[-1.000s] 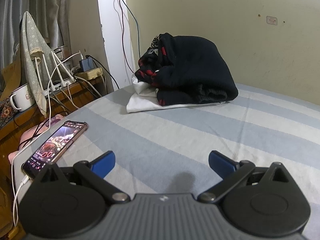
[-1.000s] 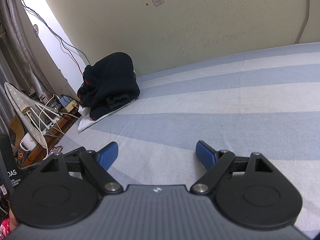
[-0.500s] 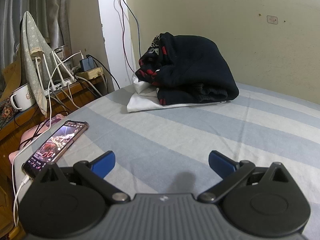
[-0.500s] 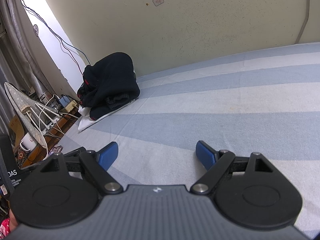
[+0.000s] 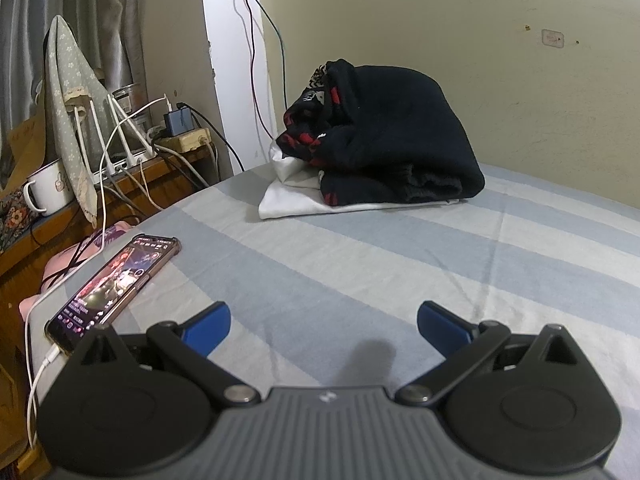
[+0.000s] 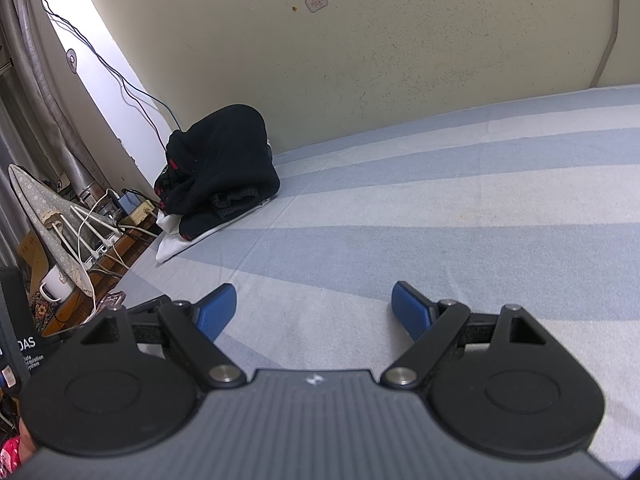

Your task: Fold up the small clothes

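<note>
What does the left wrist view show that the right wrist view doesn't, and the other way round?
Only the left wrist view shows the phone, screen lit, lying on the bed near its edge with a white cable plugged in.

Only the right wrist view shows the long bare stretch of striped bed running off to the right, a pipe on the wall and a black box at the left edge.

Both show the dark clothes piled on a white garment by the wall, the mug, and their own gripper, left and right, open and empty.
</note>
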A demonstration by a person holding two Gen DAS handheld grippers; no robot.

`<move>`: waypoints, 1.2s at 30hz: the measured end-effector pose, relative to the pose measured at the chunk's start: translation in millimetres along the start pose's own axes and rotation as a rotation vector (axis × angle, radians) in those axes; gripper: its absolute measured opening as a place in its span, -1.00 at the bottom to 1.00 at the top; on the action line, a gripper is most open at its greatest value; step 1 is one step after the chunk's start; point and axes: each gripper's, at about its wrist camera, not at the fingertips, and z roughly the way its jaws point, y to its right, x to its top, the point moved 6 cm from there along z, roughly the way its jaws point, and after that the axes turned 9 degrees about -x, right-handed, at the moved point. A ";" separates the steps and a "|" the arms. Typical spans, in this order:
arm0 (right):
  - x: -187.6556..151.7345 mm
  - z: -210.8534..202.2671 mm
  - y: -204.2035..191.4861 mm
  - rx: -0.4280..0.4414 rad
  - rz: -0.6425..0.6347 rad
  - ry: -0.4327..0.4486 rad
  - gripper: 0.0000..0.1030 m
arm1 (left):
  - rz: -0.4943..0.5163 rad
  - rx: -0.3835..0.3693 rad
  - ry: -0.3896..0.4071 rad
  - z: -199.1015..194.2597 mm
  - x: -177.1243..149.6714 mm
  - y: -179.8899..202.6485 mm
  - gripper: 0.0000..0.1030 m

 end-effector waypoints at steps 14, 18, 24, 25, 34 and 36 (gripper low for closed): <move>0.0 -0.1 0.1 0.000 0.000 0.000 0.69 | 0.001 -0.004 -0.008 1.2 -0.4 0.4 1.00; 0.0 -0.2 0.0 0.000 0.000 0.000 0.69 | 0.000 -0.004 -0.008 1.2 -0.4 0.4 1.00; 0.0 -0.3 -0.3 0.000 0.000 0.000 0.69 | 0.001 -0.004 -0.009 1.4 -0.5 0.4 1.00; 0.0 -0.3 -0.3 0.000 0.000 0.000 0.69 | 0.001 -0.004 -0.009 1.4 -0.4 0.4 1.00; 0.0 -0.1 -0.2 0.001 0.000 0.000 0.69 | 0.004 -0.004 -0.011 1.5 -0.7 0.8 1.00; 0.0 0.0 -0.1 0.000 0.000 0.000 0.69 | 0.007 -0.005 -0.012 1.7 -1.2 1.1 1.00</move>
